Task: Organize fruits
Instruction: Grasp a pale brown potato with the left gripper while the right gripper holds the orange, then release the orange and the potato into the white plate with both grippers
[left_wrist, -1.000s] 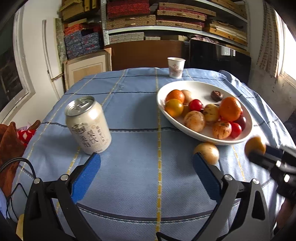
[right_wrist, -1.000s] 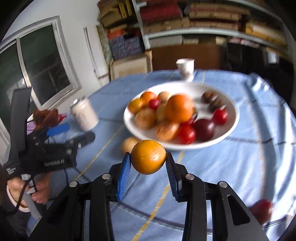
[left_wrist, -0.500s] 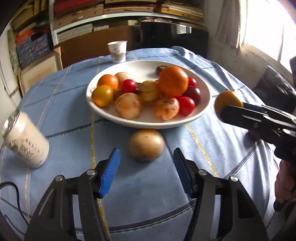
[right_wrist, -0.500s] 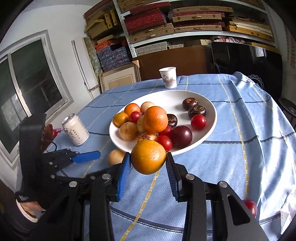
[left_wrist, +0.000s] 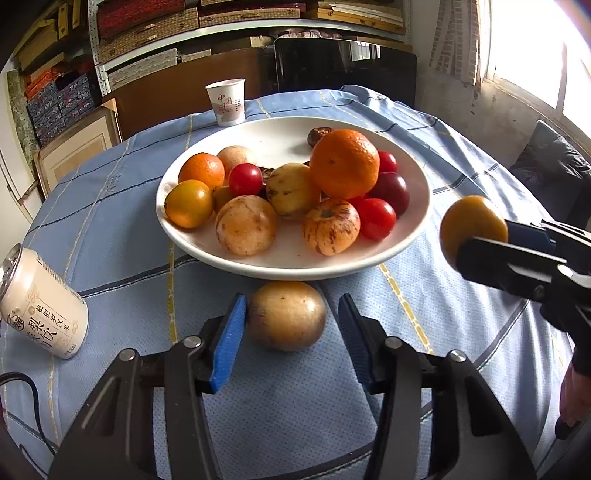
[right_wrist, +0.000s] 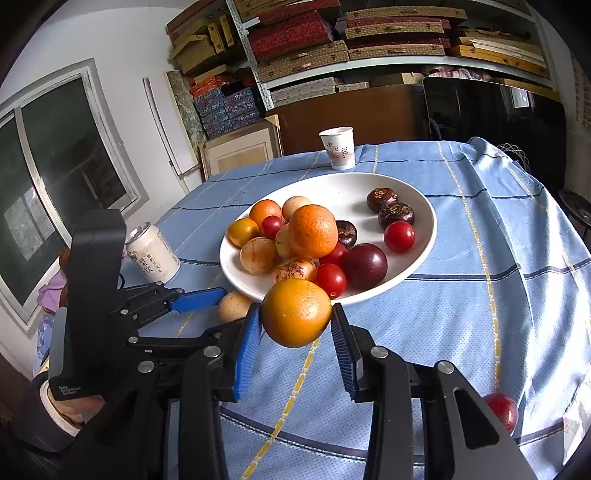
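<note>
My left gripper (left_wrist: 291, 328) is closing around the brown fruit (left_wrist: 286, 315) on the cloth just before the plate (left_wrist: 413, 236), pads not yet pressing, while my right gripper (right_wrist: 295, 326) clamps an orange (right_wrist: 296, 312); next, squeeze and lift.

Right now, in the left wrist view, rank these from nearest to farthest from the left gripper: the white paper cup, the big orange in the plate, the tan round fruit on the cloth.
1. Tan round fruit: between the closing left gripper fingers.
2. Big orange: in the white plate, right of centre.
3. White paper cup: beyond the plate's far rim.
</note>
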